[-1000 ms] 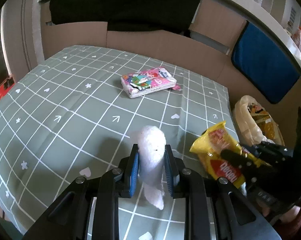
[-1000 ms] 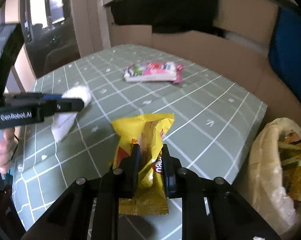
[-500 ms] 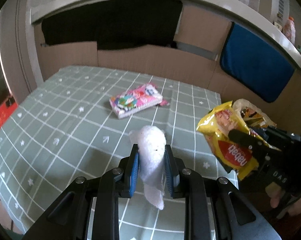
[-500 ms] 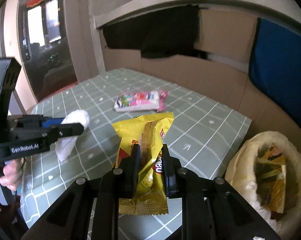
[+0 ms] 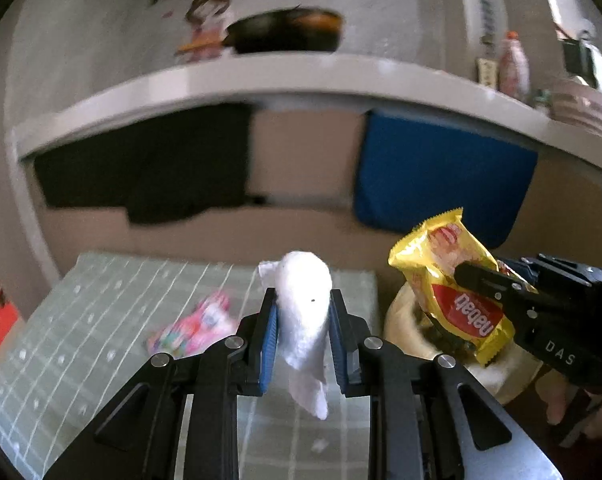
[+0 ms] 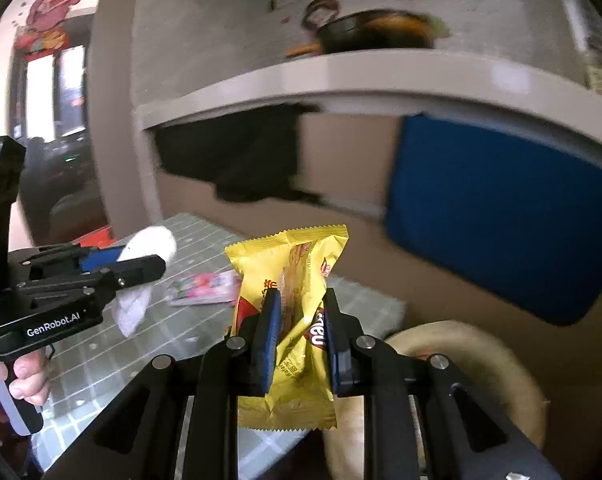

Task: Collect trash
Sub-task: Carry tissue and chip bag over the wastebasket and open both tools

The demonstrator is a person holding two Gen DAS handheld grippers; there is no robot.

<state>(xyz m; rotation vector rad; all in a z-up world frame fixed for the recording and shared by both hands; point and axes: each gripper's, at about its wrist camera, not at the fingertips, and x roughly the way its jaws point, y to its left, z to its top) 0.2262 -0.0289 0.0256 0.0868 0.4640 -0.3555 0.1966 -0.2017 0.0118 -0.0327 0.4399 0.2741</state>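
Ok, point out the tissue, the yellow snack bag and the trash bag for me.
tissue (image 5: 303,300): left wrist view, its middle between the pads.
yellow snack bag (image 6: 297,264): right wrist view, upper front.
trash bag (image 6: 497,356): right wrist view, rim.

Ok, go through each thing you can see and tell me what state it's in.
Left tool: shut on the white tissue, lifted off the table.
Right tool: shut on the yellow snack wrapper, held in the air.
Trash bag: open, beside the table.
Pink packet: lying flat on the table.
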